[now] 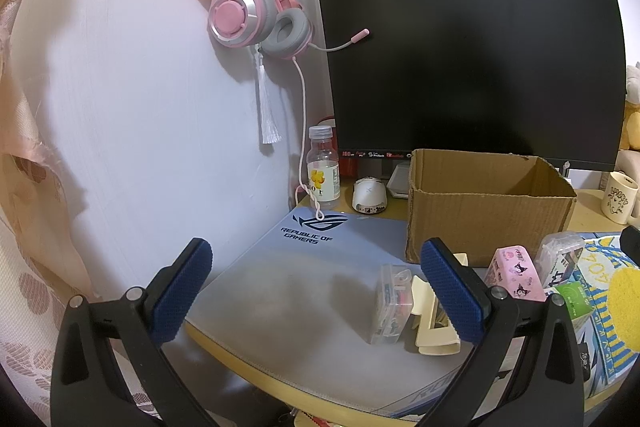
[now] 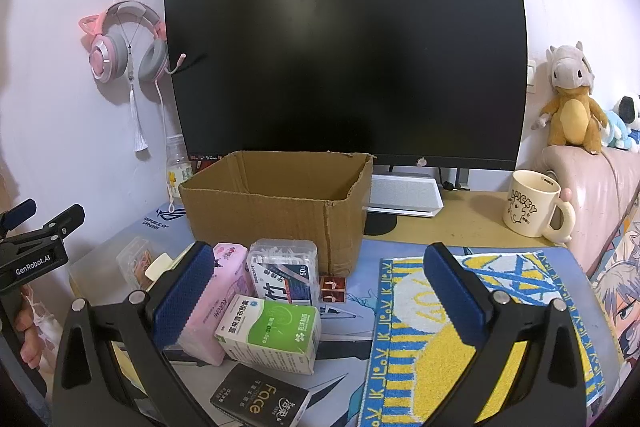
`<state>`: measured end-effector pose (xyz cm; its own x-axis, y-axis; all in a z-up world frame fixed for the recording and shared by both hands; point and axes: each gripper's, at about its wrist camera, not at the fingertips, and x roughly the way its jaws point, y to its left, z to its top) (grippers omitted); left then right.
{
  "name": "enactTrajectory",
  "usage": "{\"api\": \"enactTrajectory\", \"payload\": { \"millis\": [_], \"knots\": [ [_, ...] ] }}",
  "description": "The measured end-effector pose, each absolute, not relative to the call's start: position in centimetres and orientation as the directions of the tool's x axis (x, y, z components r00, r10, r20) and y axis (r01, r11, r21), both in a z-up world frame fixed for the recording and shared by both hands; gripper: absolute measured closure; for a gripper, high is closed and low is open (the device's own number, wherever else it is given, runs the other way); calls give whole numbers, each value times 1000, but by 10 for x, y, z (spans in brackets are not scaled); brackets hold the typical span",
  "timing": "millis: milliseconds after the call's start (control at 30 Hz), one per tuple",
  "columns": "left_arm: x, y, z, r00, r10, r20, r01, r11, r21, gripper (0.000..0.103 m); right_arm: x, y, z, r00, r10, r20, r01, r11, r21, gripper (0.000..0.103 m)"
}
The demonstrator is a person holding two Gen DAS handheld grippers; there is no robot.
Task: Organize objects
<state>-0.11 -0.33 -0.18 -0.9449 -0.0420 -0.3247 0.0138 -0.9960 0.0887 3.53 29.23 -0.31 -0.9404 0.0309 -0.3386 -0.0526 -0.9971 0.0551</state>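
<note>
An open cardboard box stands on the desk before the monitor; it also shows in the left wrist view. In front of it lie a pink Kuromi case, a clear floss-pick box, a green-and-white medicine box, a black "Face" box and a small red card. A clear plastic case and a cream clip lie further left. My right gripper is open above these items. My left gripper is open over the grey mouse pad.
A black monitor fills the back. A pink headset hangs on the wall. A bottle and white mouse stand back left. A cream mug and yellow-blue towel are at the right, plush toys beyond.
</note>
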Motion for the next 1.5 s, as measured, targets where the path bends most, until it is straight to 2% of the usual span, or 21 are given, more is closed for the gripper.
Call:
{"api": "enactTrajectory", "payload": {
  "millis": [1133,1233,1367,1500],
  "knots": [
    [-2,-2,-2,-947,-33,-321,9,-997,78,0,36,293,-5,-937,27,-348,-55,-996,69,0],
    [-3,-3,-2,-944,-12,-329,-7,-998,57,0,34,292,-6,-929,39,-368,-65,-996,59,0],
    [-4,-7,-3,-929,99,-358,-96,-995,-26,0,29,291,-11,-912,31,-410,-59,-997,57,0],
    [-4,-1,-4,-932,62,-357,-70,-997,9,0,26,289,-16,-895,6,-446,-39,-997,65,0]
  ]
}}
